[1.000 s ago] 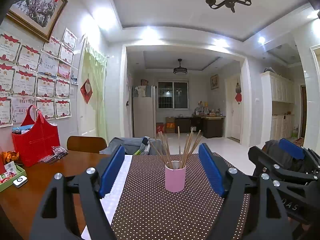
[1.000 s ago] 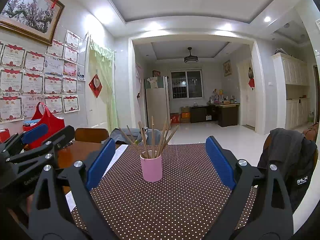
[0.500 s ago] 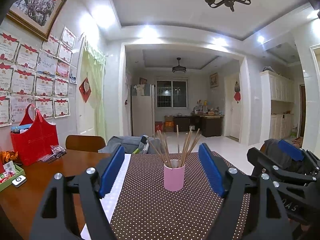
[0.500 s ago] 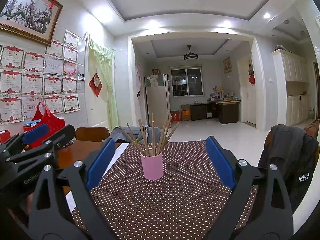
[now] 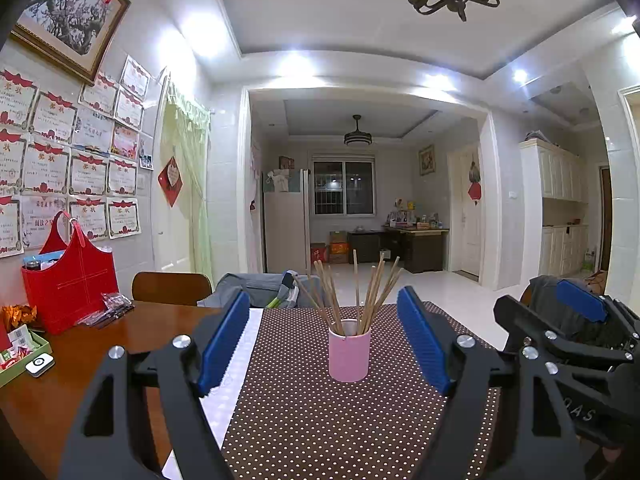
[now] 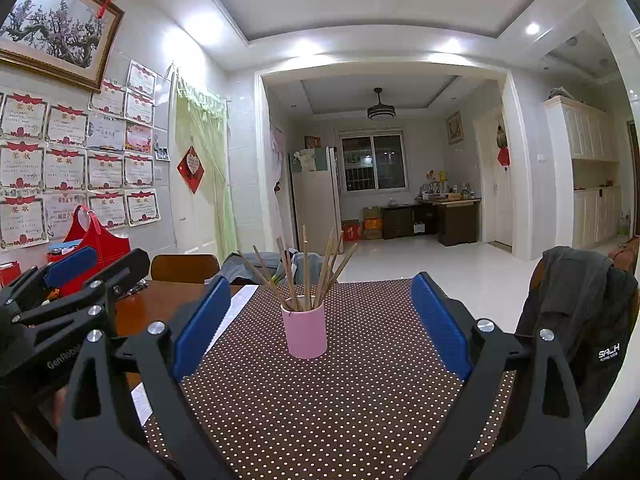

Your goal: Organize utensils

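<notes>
A pink cup (image 5: 349, 350) stands upright on a brown dotted table runner (image 5: 320, 420) and holds several wooden chopsticks (image 5: 360, 292) that fan out of its top. The cup also shows in the right wrist view (image 6: 304, 332), with its chopsticks (image 6: 306, 268). My left gripper (image 5: 326, 336) is open and empty, its blue pads to either side of the cup, short of it. My right gripper (image 6: 320, 326) is open and empty, also short of the cup. The right gripper shows at the right edge of the left wrist view (image 5: 560, 332), and the left gripper shows at the left edge of the right wrist view (image 6: 76, 280).
A red bag (image 5: 70, 280) stands on the wooden table (image 5: 80, 368) by the left wall, next to a green tray (image 5: 24, 356) and small packets. A wooden chair (image 5: 172, 288) stands at the far side. A dark jacket (image 6: 580, 320) hangs over a chair on the right.
Both grippers have tilted slightly, so the cup sits a little lower in each view. Nothing was taken hold of or let go.
</notes>
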A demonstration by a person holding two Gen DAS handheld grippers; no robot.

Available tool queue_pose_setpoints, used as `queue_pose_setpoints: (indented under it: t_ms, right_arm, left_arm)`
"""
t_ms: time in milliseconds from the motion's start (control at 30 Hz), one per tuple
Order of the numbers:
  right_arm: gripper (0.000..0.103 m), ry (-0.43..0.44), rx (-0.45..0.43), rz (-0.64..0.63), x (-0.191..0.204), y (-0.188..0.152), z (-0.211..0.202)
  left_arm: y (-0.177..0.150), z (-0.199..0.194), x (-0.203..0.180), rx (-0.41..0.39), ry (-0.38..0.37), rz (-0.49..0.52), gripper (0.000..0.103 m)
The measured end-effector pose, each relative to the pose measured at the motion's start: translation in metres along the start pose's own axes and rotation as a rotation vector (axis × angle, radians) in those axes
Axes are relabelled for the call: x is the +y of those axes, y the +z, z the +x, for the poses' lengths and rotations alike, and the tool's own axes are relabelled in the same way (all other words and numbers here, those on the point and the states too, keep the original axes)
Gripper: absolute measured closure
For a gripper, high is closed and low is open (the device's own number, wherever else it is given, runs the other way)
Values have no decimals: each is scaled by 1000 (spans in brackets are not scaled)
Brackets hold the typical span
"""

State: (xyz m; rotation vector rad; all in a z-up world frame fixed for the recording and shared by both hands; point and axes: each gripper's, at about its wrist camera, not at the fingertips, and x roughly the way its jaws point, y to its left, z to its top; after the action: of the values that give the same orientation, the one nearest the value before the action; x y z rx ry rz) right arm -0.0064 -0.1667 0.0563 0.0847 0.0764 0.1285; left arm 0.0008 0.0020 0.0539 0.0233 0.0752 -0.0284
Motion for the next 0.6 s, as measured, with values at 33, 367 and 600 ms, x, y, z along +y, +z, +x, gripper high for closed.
queue_pose_setpoints:
  t_ms: [33, 367, 600]
  right_arm:
    - [13, 2, 2, 1, 0, 0, 0]
    - [13, 2, 5, 4, -2, 0, 0]
    - [13, 2, 3, 5, -2, 0, 0]
  left_arm:
    - [0, 0, 0, 0, 0, 0, 28]
    - [1, -2, -1, -5, 4, 8, 28]
    - [1, -2, -1, -6, 4, 8, 28]
